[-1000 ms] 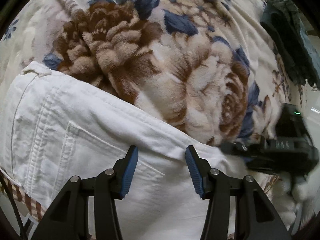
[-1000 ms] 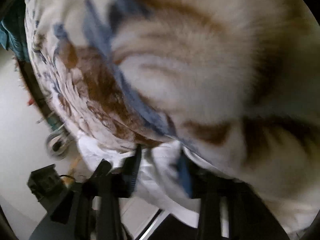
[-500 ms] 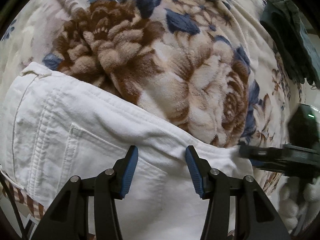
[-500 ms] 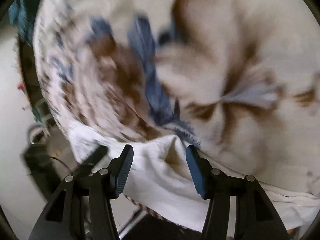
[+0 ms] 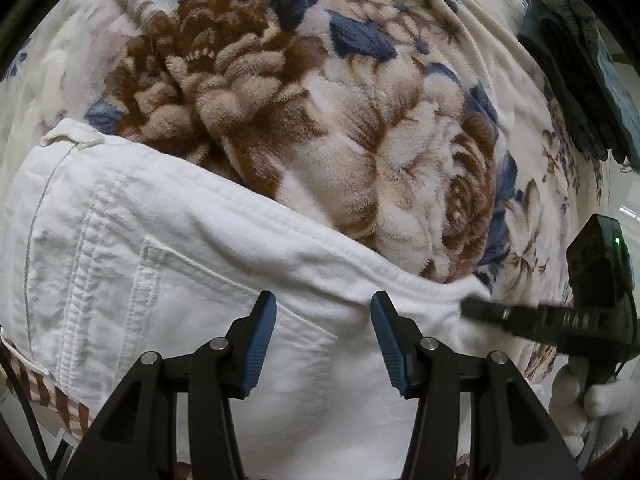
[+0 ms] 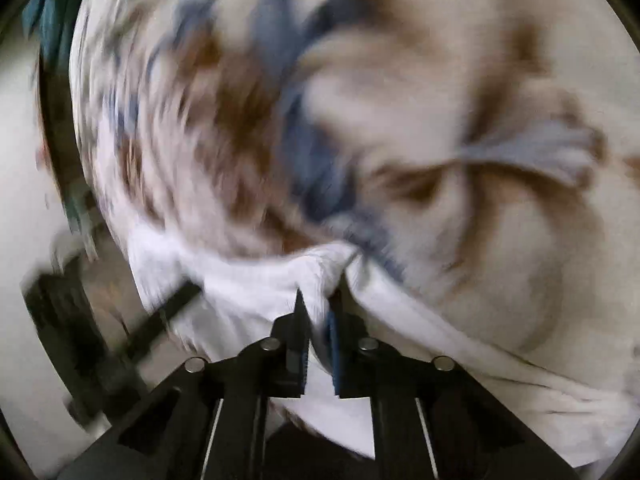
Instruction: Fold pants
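Pinching white pants (image 6: 256,292) corner in my just-closed right tongs (image 6: 320,312), left tongs (image 5: 322,334) half-open, empty, above them on floral blanket (image 5: 360,128).

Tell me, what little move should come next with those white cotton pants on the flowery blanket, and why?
Probably lift the right gripper and carry its pinch across. Its jaws have just been closing and are now pinched on a corner of the white cotton pants, which lie flat on the fleecy floral blanket. The left gripper hovers open over the pants, holding nothing.
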### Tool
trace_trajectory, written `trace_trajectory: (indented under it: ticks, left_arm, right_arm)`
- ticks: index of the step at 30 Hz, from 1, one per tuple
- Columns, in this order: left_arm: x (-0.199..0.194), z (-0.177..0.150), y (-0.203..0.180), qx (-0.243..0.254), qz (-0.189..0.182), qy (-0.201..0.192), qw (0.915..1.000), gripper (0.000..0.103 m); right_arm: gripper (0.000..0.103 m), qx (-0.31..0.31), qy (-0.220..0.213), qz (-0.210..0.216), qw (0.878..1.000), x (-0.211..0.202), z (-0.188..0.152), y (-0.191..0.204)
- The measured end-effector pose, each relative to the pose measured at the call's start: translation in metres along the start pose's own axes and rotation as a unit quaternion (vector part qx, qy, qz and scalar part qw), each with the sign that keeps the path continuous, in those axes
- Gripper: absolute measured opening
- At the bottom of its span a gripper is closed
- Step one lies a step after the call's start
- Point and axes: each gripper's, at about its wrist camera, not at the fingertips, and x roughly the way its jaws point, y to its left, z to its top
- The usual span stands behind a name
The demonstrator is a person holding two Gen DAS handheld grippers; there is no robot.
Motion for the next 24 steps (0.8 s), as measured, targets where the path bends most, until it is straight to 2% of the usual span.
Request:
trace_trajectory:
  ticks: [1, 3, 5, 7, 9, 11, 12, 13, 15, 17, 18, 21, 23, 24]
  left_arm:
    - [0.000, 0.002, -0.001, 0.003, 0.003, -0.001, 1.0000, 0.047]
    - [0.002, 0.002, -0.001, 0.004, 0.003, 0.003, 1.0000, 0.047]
    - [0.001, 0.002, 0.000, 0.005, 0.002, 0.005, 1.0000, 0.047]
    - [-0.002, 0.002, -0.001, 0.009, -0.002, 0.004, 1.0000, 0.047]
    - [-0.004, 0.003, -0.002, 0.012, -0.006, 0.003, 0.9999, 0.047]
    - [-0.005, 0.005, -0.004, 0.011, -0.006, 0.004, 0.9999, 0.047]
    - [-0.009, 0.005, -0.007, 0.011, -0.012, -0.001, 0.9999, 0.047]
    - [-0.014, 0.005, -0.011, 0.017, -0.013, -0.008, 0.9997, 0.047]
    - [-0.026, -0.002, -0.029, 0.044, -0.021, -0.021, 0.9986, 0.047]
    - [-0.034, -0.014, -0.057, 0.075, -0.032, -0.027, 0.9963, 0.047]
    - [-0.031, -0.023, -0.076, 0.094, -0.045, -0.016, 0.9944, 0.048]
    - [-0.001, -0.042, -0.128, 0.135, -0.057, 0.027, 0.9888, 0.050]
    - [0.030, -0.047, -0.158, 0.164, -0.040, 0.048, 0.9844, 0.050]
    - [0.043, -0.047, -0.167, 0.175, -0.024, 0.050, 0.9830, 0.050]
  right_arm:
    - [0.007, 0.017, -0.021, 0.013, 1.000, -0.004, 0.002, -0.006]
    - [0.007, 0.046, -0.033, 0.037, 0.998, -0.002, 0.003, -0.017]
    - [0.007, 0.041, -0.043, 0.030, 0.998, 0.002, 0.000, -0.017]
    - [0.007, 0.019, -0.058, 0.009, 0.998, -0.002, -0.003, -0.007]
    - [0.014, -0.001, -0.068, -0.017, 0.998, -0.009, -0.007, 0.005]
    - [0.020, -0.010, -0.108, -0.070, 0.992, -0.033, -0.014, 0.007]
    - [0.029, -0.013, -0.129, -0.087, 0.988, -0.056, -0.020, 0.000]
    - [0.045, -0.010, -0.149, -0.098, 0.984, -0.074, -0.029, -0.005]
    - [0.061, 0.008, -0.202, -0.104, 0.974, -0.110, -0.060, -0.020]
    - [0.061, 0.022, -0.223, -0.112, 0.968, -0.137, -0.087, -0.045]
    - [0.061, 0.026, -0.217, -0.113, 0.969, -0.146, -0.099, -0.063]
    - [0.060, 0.041, -0.164, -0.077, 0.983, -0.118, -0.125, -0.101]
    - [0.049, 0.056, -0.148, -0.070, 0.985, -0.088, -0.126, -0.121]
    - [0.025, 0.067, -0.145, -0.073, 0.984, -0.077, -0.123, -0.139]
